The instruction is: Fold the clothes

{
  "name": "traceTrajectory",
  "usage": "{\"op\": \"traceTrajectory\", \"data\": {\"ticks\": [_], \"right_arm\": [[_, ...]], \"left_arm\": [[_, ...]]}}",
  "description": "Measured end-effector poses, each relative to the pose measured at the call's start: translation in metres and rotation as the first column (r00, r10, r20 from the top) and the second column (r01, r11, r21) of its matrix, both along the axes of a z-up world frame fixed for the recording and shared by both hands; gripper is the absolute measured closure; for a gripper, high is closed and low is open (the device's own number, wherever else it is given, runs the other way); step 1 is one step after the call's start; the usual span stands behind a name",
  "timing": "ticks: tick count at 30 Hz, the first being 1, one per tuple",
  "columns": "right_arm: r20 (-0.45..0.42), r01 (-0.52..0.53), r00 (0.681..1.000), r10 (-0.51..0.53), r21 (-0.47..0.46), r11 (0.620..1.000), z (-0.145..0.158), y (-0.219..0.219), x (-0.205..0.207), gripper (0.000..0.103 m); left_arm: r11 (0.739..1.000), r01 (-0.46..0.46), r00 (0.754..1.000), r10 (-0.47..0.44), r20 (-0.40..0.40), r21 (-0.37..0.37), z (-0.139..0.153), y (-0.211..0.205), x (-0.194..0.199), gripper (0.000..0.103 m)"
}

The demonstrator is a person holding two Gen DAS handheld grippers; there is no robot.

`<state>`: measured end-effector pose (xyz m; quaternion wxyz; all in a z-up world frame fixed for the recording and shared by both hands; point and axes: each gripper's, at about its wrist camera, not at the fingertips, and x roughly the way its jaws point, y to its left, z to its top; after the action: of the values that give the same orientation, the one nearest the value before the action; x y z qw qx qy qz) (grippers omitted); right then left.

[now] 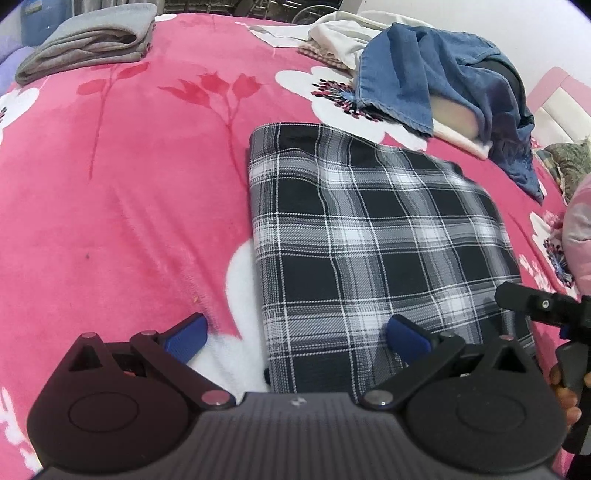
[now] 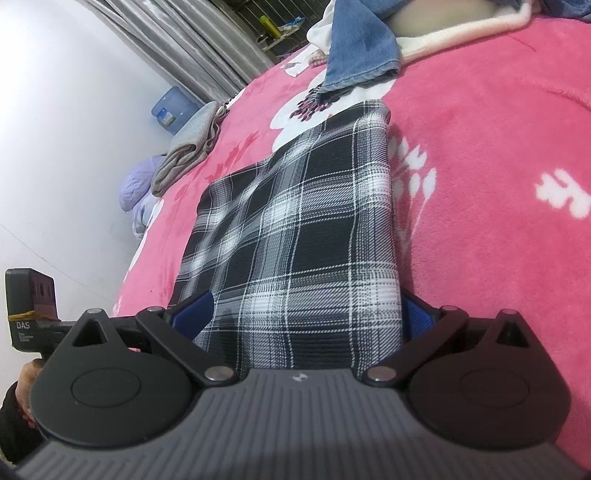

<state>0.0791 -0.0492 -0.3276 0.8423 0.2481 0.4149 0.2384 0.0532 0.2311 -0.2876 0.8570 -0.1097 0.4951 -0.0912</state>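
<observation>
A black-and-white plaid garment [image 1: 369, 236] lies folded into a rectangle on the pink floral blanket [image 1: 110, 203]. My left gripper [image 1: 297, 338] is open at its near left corner. One blue pad [image 1: 408, 339] is over the plaid and the other pad [image 1: 186, 338] is over the blanket. In the right wrist view the plaid garment [image 2: 295, 221] runs away from me, its near end lying between the wide-open fingers of my right gripper [image 2: 304, 314]. The cloth partly covers both blue pads. The right gripper's body [image 1: 535, 306] shows at the plaid's right edge.
A folded grey garment [image 1: 88, 40] sits at the far left. A heap of denim [image 1: 443, 74] and white clothes [image 1: 343, 33] lies at the far right. A blue water bottle [image 2: 173, 109] and a lilac bag [image 2: 136, 184] stand beside the bed. A hand [image 2: 26, 376] holds the left gripper.
</observation>
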Motion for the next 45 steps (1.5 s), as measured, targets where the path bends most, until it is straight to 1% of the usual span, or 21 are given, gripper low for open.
{"op": "traceTrajectory", "data": {"ticks": [6, 10, 12, 14, 16, 19, 21, 22, 23, 25, 27, 29, 31, 32, 33, 35, 36, 37, 40, 43, 45], "right_arm": [[0.015, -0.005, 1.000, 0.005, 0.000, 1.000, -0.001, -0.001, -0.001, 0.001], [0.023, -0.004, 1.000, 0.004, -0.008, 1.000, -0.001, 0.000, -0.003, 0.001], [0.021, -0.004, 1.000, 0.004, -0.007, 1.000, -0.001, 0.000, -0.002, 0.001], [0.012, 0.010, 1.000, -0.010, 0.016, 1.000, 0.002, -0.004, -0.002, 0.001], [-0.014, 0.055, 0.998, -0.055, 0.056, 0.997, 0.005, -0.011, -0.003, 0.001], [-0.046, 0.219, 0.976, -0.215, 0.162, 0.962, 0.012, -0.032, -0.024, 0.001], [-0.034, 0.335, 0.941, -0.336, 0.225, 0.915, 0.018, -0.044, -0.051, 0.001], [-0.027, 0.371, 0.926, -0.378, 0.266, 0.890, 0.020, -0.049, -0.065, 0.001], [-0.037, 0.382, 0.920, -0.390, 0.313, 0.870, 0.020, -0.051, -0.076, 0.001], [-0.077, 0.382, 0.919, -0.386, 0.408, 0.829, 0.019, -0.051, -0.094, 0.001], [-0.127, 0.355, 0.933, -0.336, 0.476, 0.805, 0.016, -0.042, -0.100, 0.001], [-0.167, 0.327, 0.945, -0.281, 0.505, 0.799, 0.015, -0.026, -0.104, 0.001], [-0.217, 0.298, 0.953, -0.213, 0.528, 0.795, 0.012, -0.003, -0.108, 0.001], [-0.253, 0.290, 0.951, -0.177, 0.537, 0.792, 0.009, 0.008, -0.109, 0.001], [-0.301, 0.293, 0.943, -0.142, 0.546, 0.785, 0.004, 0.020, -0.109, 0.002], [-0.395, 0.327, 0.913, -0.098, 0.568, 0.755, -0.009, 0.040, -0.108, 0.004], [-0.435, 0.352, 0.896, -0.090, 0.573, 0.740, -0.016, 0.048, -0.108, 0.006], [-0.466, 0.375, 0.881, -0.087, 0.572, 0.729, -0.021, 0.054, -0.106, 0.006], [-0.556, 0.448, 0.827, -0.086, 0.559, 0.698, -0.037, 0.069, -0.101, 0.015], [-0.616, 0.511, 0.783, -0.089, 0.555, 0.656, -0.048, 0.081, -0.098, 0.020], [-0.638, 0.546, 0.765, -0.090, 0.568, 0.616, -0.054, 0.087, -0.100, 0.021]], "left_arm": [[0.993, -0.017, 1.000, 0.014, -0.023, -0.118, 0.005, 0.020, -0.010, 0.004], [0.976, 0.001, 1.000, -0.007, -0.029, -0.220, 0.005, 0.031, -0.025, 0.012], [0.967, 0.014, 0.999, -0.025, -0.039, -0.254, 0.003, 0.033, -0.032, 0.016], [0.958, 0.028, 0.998, -0.044, -0.050, -0.285, 0.000, 0.034, -0.038, 0.024], [0.950, 0.024, 0.997, -0.047, -0.069, -0.313, -0.003, 0.037, -0.042, 0.027], [0.940, 0.003, 0.994, -0.039, -0.100, -0.343, -0.007, 0.042, -0.046, 0.035], [0.930, -0.009, 0.993, -0.034, -0.111, -0.367, -0.011, 0.044, -0.047, 0.037], [0.924, -0.014, 0.992, -0.034, -0.119, -0.382, -0.013, 0.044, -0.047, 0.038], [0.918, -0.018, 0.991, -0.036, -0.127, -0.397, -0.015, 0.044, -0.047, 0.040], [0.916, -0.021, 0.990, -0.035, -0.133, -0.400, -0.016, 0.042, -0.047, 0.041], [0.927, -0.025, 0.990, -0.028, -0.135, -0.375, -0.015, 0.040, -0.047, 0.050], [0.935, -0.045, 0.989, -0.007, -0.146, -0.351, -0.015, 0.041, -0.048, 0.067], [0.927, -0.072, 0.987, 0.013, -0.162, -0.368, -0.018, 0.046, -0.049, 0.068], [0.920, -0.085, 0.985, 0.019, -0.172, -0.382, -0.019, 0.049, -0.049, 0.071], [0.915, -0.096, 0.983, 0.026, -0.181, -0.391, -0.021, 0.051, -0.049, 0.073], [0.905, -0.118, 0.979, 0.038, -0.198, -0.409, -0.023, 0.055, -0.049, 0.078], [0.898, -0.126, 0.978, 0.041, -0.205, -0.422, -0.023, 0.057, -0.049, 0.080], [0.889, -0.133, 0.977, 0.043, -0.209, -0.439, -0.024, 0.058, -0.050, 0.086], [0.862, -0.151, 0.975, 0.049, -0.218, -0.484, -0.024, 0.060, -0.050, 0.089], [0.811, -0.175, 0.973, 0.054, -0.227, -0.559, -0.022, 0.065, -0.049, 0.090], [0.778, -0.186, 0.972, 0.056, -0.229, -0.600, -0.021, 0.067, -0.049, 0.091]]}}
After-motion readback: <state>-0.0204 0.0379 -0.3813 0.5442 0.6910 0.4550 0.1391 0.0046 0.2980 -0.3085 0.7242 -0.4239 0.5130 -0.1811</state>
